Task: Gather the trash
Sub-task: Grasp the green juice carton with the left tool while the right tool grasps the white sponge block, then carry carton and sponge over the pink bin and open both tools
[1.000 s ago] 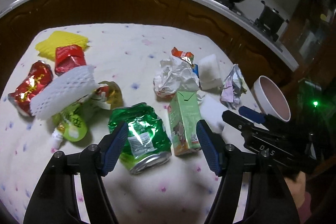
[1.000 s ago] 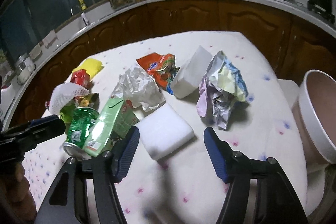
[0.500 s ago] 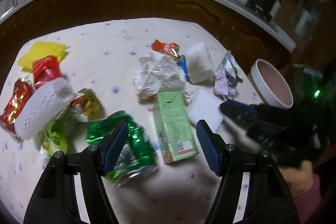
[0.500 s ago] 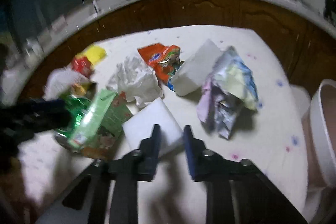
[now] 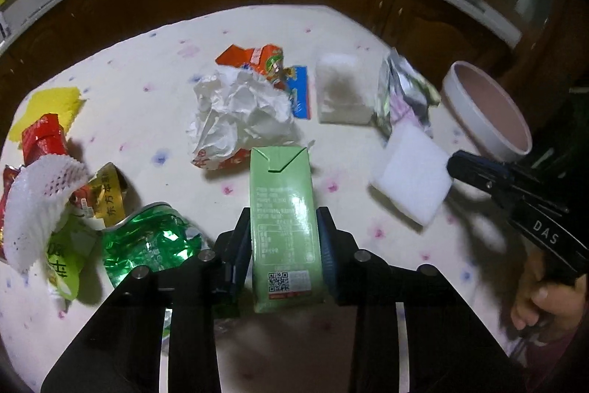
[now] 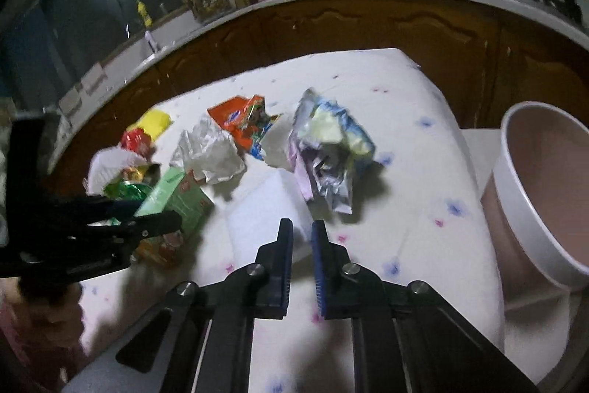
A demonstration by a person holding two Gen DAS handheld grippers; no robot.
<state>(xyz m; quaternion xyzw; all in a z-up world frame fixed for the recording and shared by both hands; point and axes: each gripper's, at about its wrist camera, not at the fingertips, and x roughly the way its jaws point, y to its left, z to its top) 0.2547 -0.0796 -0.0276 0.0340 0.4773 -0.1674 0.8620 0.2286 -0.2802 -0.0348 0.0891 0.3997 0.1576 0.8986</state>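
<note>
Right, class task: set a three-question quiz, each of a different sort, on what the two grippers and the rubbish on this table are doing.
1. True or false: the left gripper is shut on the green carton.
2. Which lies nearest the right gripper: A white pad, B yellow foam, C crushed can?
3. Fill in: the bin stands off the table's ____ edge in the right wrist view.

Key: 1 true; 2 A; 3 right.
</note>
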